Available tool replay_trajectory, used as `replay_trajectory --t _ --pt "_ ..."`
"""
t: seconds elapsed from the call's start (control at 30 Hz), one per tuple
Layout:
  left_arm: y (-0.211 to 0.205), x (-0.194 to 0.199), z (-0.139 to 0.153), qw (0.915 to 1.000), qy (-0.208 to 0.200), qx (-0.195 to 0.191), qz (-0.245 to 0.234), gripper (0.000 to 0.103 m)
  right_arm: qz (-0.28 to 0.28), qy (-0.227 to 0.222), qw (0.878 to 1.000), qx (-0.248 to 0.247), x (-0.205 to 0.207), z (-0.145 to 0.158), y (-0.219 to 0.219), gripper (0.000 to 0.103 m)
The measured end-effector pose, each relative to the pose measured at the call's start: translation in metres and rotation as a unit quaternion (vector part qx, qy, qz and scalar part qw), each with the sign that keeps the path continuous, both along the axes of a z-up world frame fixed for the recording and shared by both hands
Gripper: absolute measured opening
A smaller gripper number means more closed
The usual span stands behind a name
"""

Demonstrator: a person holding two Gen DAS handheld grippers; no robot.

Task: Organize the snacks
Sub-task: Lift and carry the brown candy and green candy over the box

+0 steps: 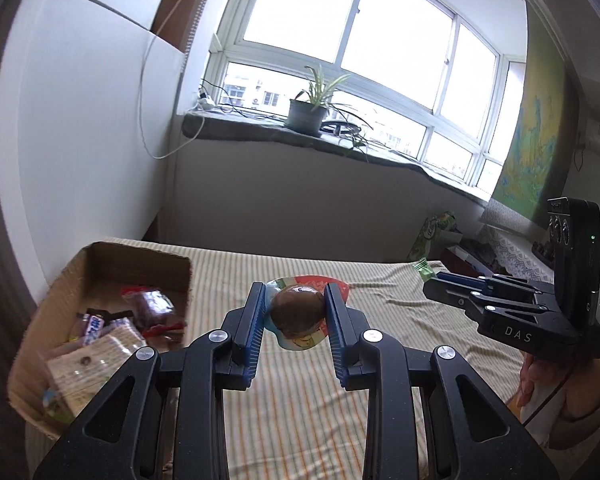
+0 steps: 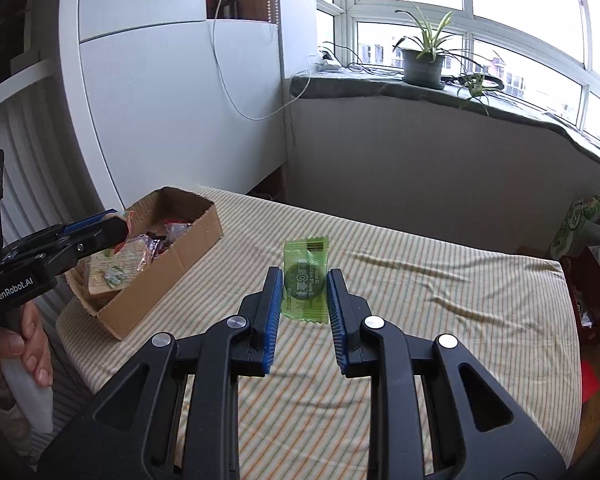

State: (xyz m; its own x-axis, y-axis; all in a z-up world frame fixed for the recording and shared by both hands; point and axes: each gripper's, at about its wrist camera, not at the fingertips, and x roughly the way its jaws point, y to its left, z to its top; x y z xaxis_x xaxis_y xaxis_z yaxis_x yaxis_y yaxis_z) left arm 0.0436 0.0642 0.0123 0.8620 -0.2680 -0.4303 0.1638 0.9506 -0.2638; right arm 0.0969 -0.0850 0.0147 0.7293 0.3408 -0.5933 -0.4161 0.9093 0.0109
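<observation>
The left gripper (image 1: 295,312) had its jaws clamped on a brown round snack (image 1: 298,312). The right gripper (image 2: 304,294) pinched a green packet (image 2: 305,280) above the striped bed (image 2: 440,300), near the cardboard box (image 2: 172,276).

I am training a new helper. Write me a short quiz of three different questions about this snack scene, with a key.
1. True or false: the left tool holds a round brown snack.
2. What colour is the packet in the right tool? A red, B green, C white.
3. Fill in: the cardboard box already contains several ____.

Key: 1 true; 2 B; 3 snacks.
</observation>
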Motion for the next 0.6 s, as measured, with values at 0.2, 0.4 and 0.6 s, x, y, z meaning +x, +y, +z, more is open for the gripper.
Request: replay_trajectory --t 0.2,0.4,0.6 --pt "0.06 -0.014 -0.013 0.9979 0.01 -0.011 0.063 0.027 0.053 0.004 0.999 -0.005 0.006 -0.002 0.065 0.023" --pt "0.109 -0.03 -0.028 0.9926 0.023 -0.021 0.118 0.027 0.122 0.014 0.992 -0.018 0.009 -0.014 0.139 0.023" --pt "0.131 -0.032 -0.042 0.9898 0.035 -0.031 0.134 0.027 0.167 0.022 0.985 -0.029 0.01 -0.024 0.191 0.024"
